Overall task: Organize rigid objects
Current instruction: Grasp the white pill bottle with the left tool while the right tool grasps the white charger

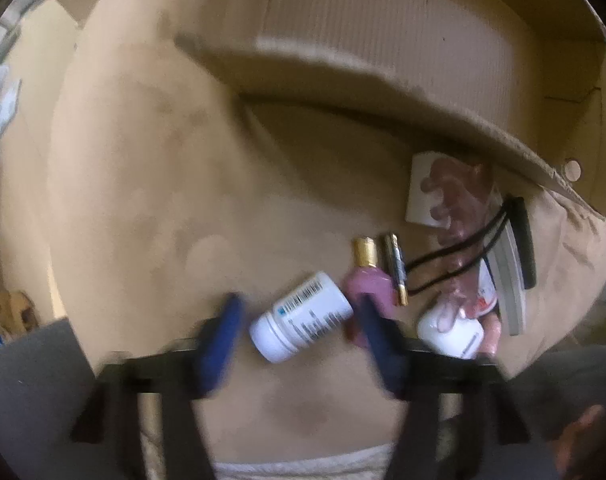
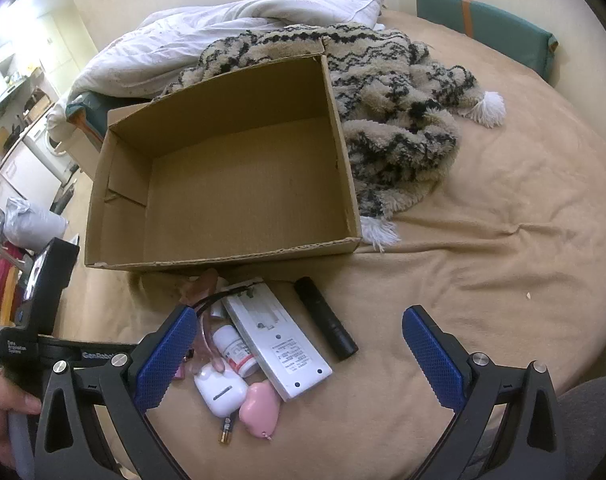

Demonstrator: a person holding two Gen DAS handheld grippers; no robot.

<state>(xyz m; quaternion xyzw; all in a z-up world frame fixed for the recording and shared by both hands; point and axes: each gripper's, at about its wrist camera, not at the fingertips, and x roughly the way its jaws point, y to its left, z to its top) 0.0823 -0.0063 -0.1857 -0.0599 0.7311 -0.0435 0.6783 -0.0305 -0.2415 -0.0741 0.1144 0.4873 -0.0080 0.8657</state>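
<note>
A tan bed cover [image 2: 483,248] holds an open cardboard box [image 2: 223,176] and a fuzzy blanket [image 2: 399,120]. Small things lie just by the box: a white remote [image 2: 279,344], a black tube [image 2: 327,322] and a white pill bottle [image 1: 303,316].

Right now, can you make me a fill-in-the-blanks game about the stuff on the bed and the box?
1. The cardboard box has ____ inside it.
2. The white pill bottle lies between the fingers of the ____ gripper.
3. The long black tube lies to the ____ of the white remote in the right wrist view.
4. The jaws of the right gripper are ____.

Missing words: nothing; left; right; open
</note>
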